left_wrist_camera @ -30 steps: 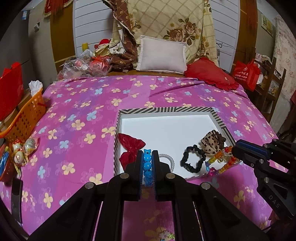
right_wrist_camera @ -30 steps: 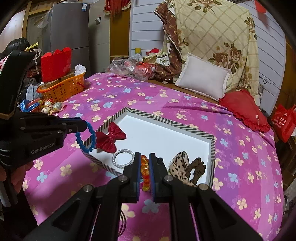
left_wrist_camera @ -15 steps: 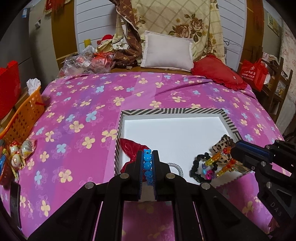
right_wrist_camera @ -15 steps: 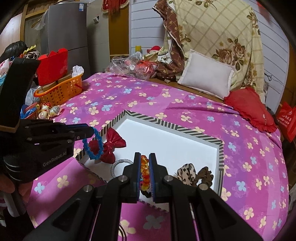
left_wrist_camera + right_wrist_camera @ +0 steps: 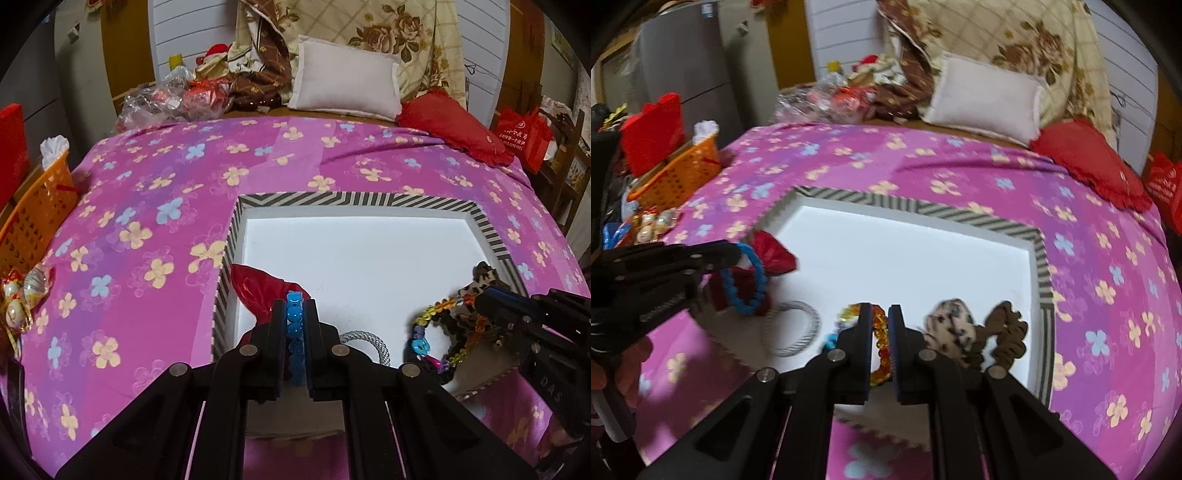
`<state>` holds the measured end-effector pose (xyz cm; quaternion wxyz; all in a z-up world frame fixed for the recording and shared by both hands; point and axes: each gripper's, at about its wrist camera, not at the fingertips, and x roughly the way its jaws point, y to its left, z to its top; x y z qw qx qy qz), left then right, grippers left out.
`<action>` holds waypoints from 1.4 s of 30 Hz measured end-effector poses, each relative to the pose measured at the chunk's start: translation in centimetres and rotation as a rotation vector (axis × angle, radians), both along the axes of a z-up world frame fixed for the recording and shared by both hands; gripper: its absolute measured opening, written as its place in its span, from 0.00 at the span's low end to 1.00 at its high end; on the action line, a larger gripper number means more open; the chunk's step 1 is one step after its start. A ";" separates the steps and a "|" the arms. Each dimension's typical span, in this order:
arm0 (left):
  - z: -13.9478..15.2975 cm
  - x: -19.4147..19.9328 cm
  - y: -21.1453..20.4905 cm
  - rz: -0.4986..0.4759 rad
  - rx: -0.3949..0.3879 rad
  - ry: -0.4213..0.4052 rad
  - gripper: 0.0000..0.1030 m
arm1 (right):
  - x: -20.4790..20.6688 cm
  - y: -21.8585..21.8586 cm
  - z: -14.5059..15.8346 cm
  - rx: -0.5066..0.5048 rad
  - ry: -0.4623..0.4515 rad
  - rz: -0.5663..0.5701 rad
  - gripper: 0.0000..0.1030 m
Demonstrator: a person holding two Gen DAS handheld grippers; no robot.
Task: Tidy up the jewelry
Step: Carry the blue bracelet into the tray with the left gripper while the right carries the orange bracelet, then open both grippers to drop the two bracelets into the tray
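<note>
A white tray with a striped rim [image 5: 354, 200] [image 5: 1041, 254] lies on the pink flowered bedspread. My left gripper [image 5: 295, 310] [image 5: 737, 254] is shut on a blue bead bracelet [image 5: 294, 325] [image 5: 750, 280] above the tray's near left corner, over a red bow [image 5: 258, 291] [image 5: 774, 253]. My right gripper [image 5: 879, 314] [image 5: 480, 299] is shut on an orange and multicoloured bead bracelet [image 5: 881, 343] [image 5: 436, 328] above the tray's near edge. A silver bangle [image 5: 367, 343] [image 5: 792, 326], a leopard scrunchie [image 5: 951, 325] and a brown scrunchie [image 5: 1006, 332] lie in the tray.
An orange basket [image 5: 33, 218] [image 5: 676, 173] stands at the bed's left edge, with small ornaments [image 5: 22, 295] beside it. A white pillow [image 5: 347, 81] and a red cushion [image 5: 450, 127] lie at the back. A red bag [image 5: 524, 134] stands at the right.
Both grippers have moved forward and down over the tray's near edge with their bracelets still held. The tray now looks larger and closer in both views.
</note>
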<state>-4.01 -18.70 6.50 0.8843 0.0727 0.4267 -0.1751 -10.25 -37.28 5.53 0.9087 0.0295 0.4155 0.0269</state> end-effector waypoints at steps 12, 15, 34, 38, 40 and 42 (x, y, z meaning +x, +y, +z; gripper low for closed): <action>-2.9 1.1 -1.1 -0.009 0.013 0.039 0.00 | 0.5 -1.0 -3.1 -0.053 0.062 -0.034 0.09; -3.0 1.0 -1.1 -0.010 0.007 0.030 0.00 | 0.3 -0.8 -2.9 -0.056 0.059 -0.036 0.22; 1.9 -4.2 1.1 -0.011 -0.021 -0.090 0.21 | -5.3 1.4 1.9 -0.023 -0.041 -0.037 0.62; 2.3 -5.8 1.5 -0.007 -0.016 -0.104 0.21 | -6.7 1.6 2.0 -0.019 -0.041 -0.042 0.65; 2.3 -6.5 1.6 -0.010 -0.011 -0.107 0.21 | -7.3 1.7 2.0 -0.017 -0.042 -0.046 0.65; 2.4 -7.3 1.9 -0.011 -0.012 -0.107 0.21 | -8.1 1.6 2.1 -0.009 -0.044 -0.053 0.67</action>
